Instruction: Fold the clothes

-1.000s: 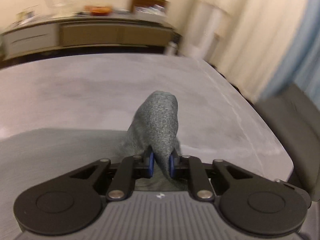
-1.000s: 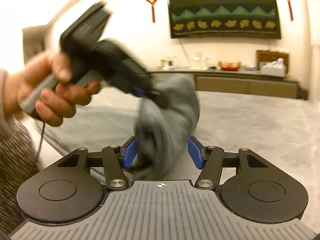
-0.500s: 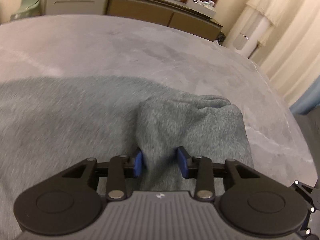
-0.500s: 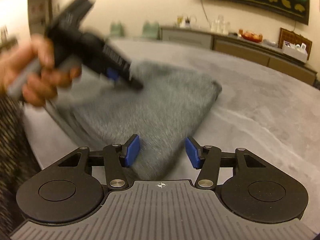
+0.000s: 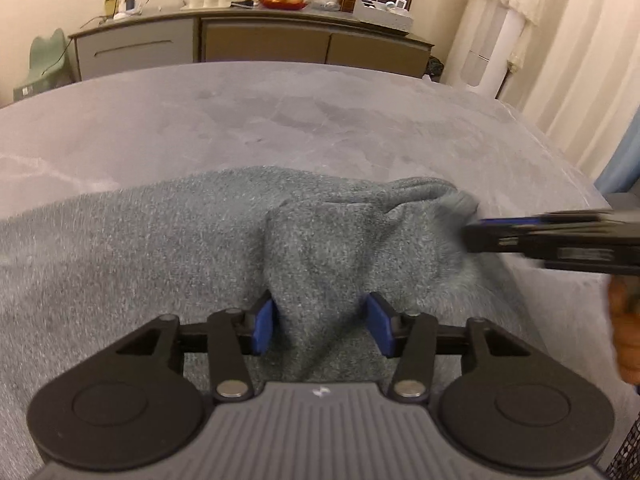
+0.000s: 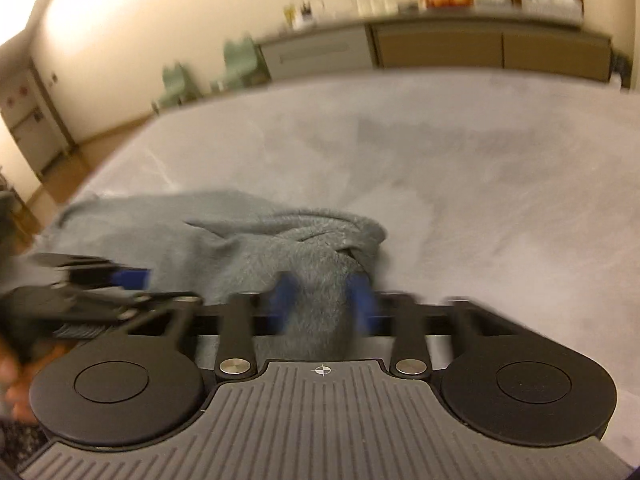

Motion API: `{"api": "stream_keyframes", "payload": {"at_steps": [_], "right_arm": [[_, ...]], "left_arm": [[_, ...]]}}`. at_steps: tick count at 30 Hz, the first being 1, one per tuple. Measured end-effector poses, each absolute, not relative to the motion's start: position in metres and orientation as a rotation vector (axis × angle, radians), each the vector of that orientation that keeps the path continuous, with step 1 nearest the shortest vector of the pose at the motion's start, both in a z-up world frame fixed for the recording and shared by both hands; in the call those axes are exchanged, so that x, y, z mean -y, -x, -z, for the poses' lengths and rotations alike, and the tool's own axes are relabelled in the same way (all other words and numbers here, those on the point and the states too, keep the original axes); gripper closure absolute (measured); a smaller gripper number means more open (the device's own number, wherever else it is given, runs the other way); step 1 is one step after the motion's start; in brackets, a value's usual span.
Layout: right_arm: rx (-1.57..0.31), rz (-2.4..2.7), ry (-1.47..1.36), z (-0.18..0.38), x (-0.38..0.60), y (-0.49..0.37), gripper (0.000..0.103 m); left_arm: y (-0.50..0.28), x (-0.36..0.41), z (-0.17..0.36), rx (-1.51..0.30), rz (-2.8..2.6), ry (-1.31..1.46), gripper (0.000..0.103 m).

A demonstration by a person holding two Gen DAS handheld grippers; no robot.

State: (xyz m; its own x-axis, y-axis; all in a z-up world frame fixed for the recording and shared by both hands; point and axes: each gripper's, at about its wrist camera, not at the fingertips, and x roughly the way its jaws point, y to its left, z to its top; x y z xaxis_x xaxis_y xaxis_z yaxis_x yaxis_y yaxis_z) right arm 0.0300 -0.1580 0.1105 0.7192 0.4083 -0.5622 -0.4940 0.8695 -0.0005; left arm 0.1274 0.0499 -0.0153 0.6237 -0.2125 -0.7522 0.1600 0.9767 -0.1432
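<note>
Left wrist view is looking forward over the left gripper [image 5: 322, 326], whose two blue pads [image 5: 262, 326] are standing apart with a raised fold of grey knitted garment [image 5: 320, 256] lying between them. Cloth is filling the gap, and the pads are sitting at its flanks without visibly squeezing it, so the jaws are reading as parted around the fold. This garment, a fuzzy grey-green knit that looks like a sweater, is spreading across the near part of a wide grey table [image 5: 280, 120], with its bulk trailing off toward the left and a bunched, rounded end lying toward the right. At that bunched end, the right gripper [image 5: 476, 232] is reaching in sideways from the right edge, blurred, its tip touching the cloth. A bit of the person's hand [image 5: 624, 336] is showing beneath it. Beyond the table, a long sideboard [image 5: 248, 40] is standing against the wall, with pale curtains [image 5: 560, 60] hanging to the right.

Right wrist view is blurred with motion. It is showing the right gripper [image 6: 322, 306] with a rolled hump of the garment [image 6: 240, 240] sitting between its blue pads [image 6: 362, 300]; the pads are smeared, so whether they are pinching the cloth cannot be told. Most of the cloth is lying flat on the table [image 6: 480, 180] to the left, and the left gripper [image 6: 120, 280] is showing at the left edge, resting against the fabric.
</note>
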Motion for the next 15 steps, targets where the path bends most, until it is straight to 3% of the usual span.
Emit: {"api": "stream_keyframes", "payload": {"at_steps": [8, 15], "right_arm": [[-0.561, -0.441, 0.232, -0.115, 0.121, -0.064, 0.074], [-0.716, -0.618, 0.329, -0.062, 0.105, -0.006, 0.072]], "left_arm": [[-0.111, -0.094, -0.008, -0.762, 0.167, 0.215, 0.048], [-0.126, -0.072, 0.014, -0.829, 0.166, 0.121, 0.045]]}}
